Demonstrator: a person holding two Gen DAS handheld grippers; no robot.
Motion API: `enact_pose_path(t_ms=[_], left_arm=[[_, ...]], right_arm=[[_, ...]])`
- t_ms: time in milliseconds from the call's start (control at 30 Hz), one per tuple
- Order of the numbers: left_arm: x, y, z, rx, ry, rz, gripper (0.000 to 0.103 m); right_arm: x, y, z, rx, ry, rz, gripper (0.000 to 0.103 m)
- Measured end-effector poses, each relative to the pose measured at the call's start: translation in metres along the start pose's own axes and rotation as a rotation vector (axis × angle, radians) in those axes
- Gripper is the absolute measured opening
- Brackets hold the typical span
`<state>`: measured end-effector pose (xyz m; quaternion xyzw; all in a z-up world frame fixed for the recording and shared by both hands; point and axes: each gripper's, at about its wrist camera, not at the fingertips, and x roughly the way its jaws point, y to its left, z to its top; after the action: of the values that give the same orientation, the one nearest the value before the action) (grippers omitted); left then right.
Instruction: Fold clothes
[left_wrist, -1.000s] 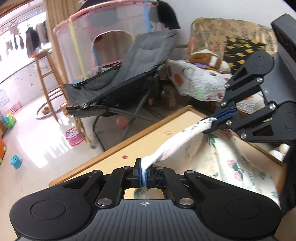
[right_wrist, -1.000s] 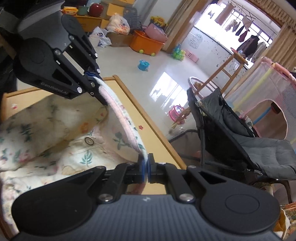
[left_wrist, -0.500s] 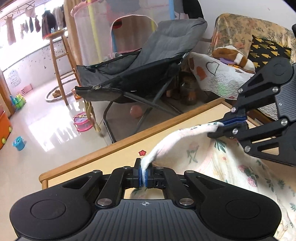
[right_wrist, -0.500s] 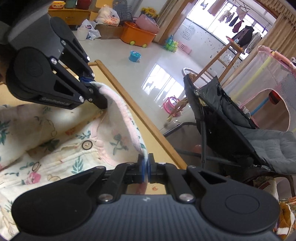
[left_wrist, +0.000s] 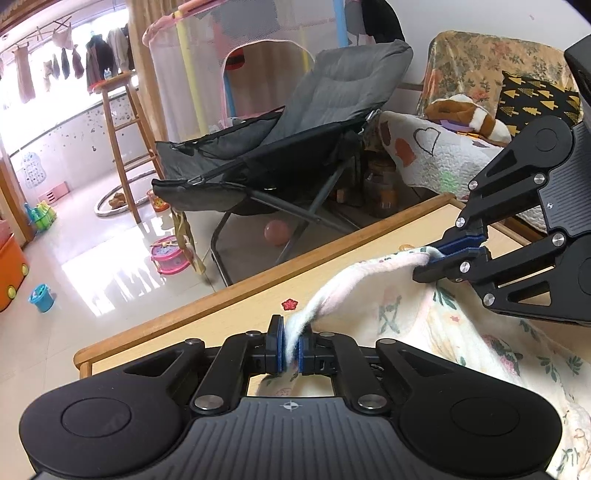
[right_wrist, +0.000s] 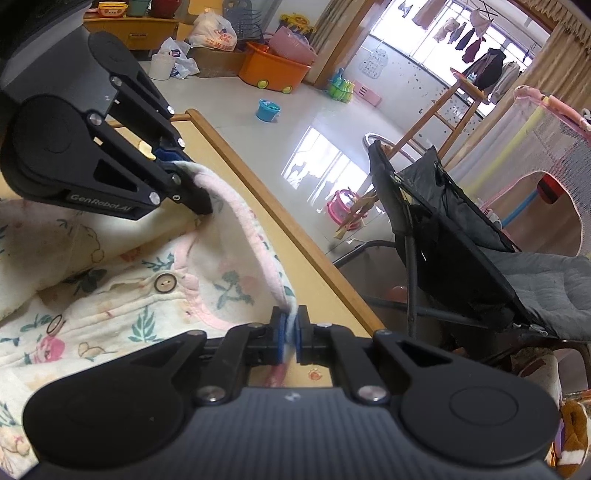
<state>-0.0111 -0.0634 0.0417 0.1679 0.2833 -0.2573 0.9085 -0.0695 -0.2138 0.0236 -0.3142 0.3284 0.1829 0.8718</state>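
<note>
Floral garment (right_wrist: 110, 295) (pink hem), left gripper (left_wrist: 290, 347) loosening, right gripper (right_wrist: 290, 334) pinching

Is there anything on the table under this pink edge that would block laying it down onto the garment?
Nothing visible. Both claws, left and right, have the garment's pink edge between their pads, just above the floral garment and bare table. Only a button lies beneath.

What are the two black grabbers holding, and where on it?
Both pinch the flowery garment by its pink-trimmed edge: the right gripper holds one end; the left gripper, jaws just opening, has the other between them.
</note>
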Motion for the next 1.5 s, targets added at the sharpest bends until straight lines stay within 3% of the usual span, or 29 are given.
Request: enact_pose_path(t_ms=[300,533,600,633,700,767,933,1133,1233,1500], left_arm=[[0.007,0.006,0.000,-0.009,0.004,0.033,0.015],[0.007,0.017,0.002,-0.059,0.013,0.014,0.015],[0.004,0.022,0.000,-0.076,0.016,0.014,0.031],[0.001,0.023,-0.001,-0.079,0.001,0.027,0.049],[-0.005,0.025,-0.003,-0.090,-0.034,0.048,0.062],[-0.010,0.030,-0.002,-0.125,-0.040,0.038,0.063],[-0.021,0.042,-0.005,-0.200,-0.009,0.022,0.063],[-0.034,0.062,-0.017,-0.337,0.013,-0.017,0.063],[-0.040,0.064,-0.017,-0.371,0.040,0.027,0.063],[-0.097,0.063,-0.037,-0.487,0.020,-0.040,0.063]], right_arm=[[0.019,-0.016,0.007,0.057,0.007,-0.035,0.005],[0.029,-0.033,0.009,0.172,0.047,0.051,0.010],[0.027,-0.036,0.007,0.202,0.058,0.068,0.016],[0.026,-0.038,0.005,0.227,0.062,0.072,0.021],[0.021,-0.046,0.000,0.313,0.056,0.085,0.029],[0.018,-0.056,-0.004,0.416,0.055,0.108,0.037],[0.010,-0.077,-0.013,0.599,0.067,0.184,0.042],[-0.011,-0.085,-0.027,0.681,0.072,0.172,0.043],[-0.024,-0.084,-0.036,0.738,0.077,0.132,0.043],[-0.067,-0.070,-0.071,0.883,0.071,0.097,0.043]])
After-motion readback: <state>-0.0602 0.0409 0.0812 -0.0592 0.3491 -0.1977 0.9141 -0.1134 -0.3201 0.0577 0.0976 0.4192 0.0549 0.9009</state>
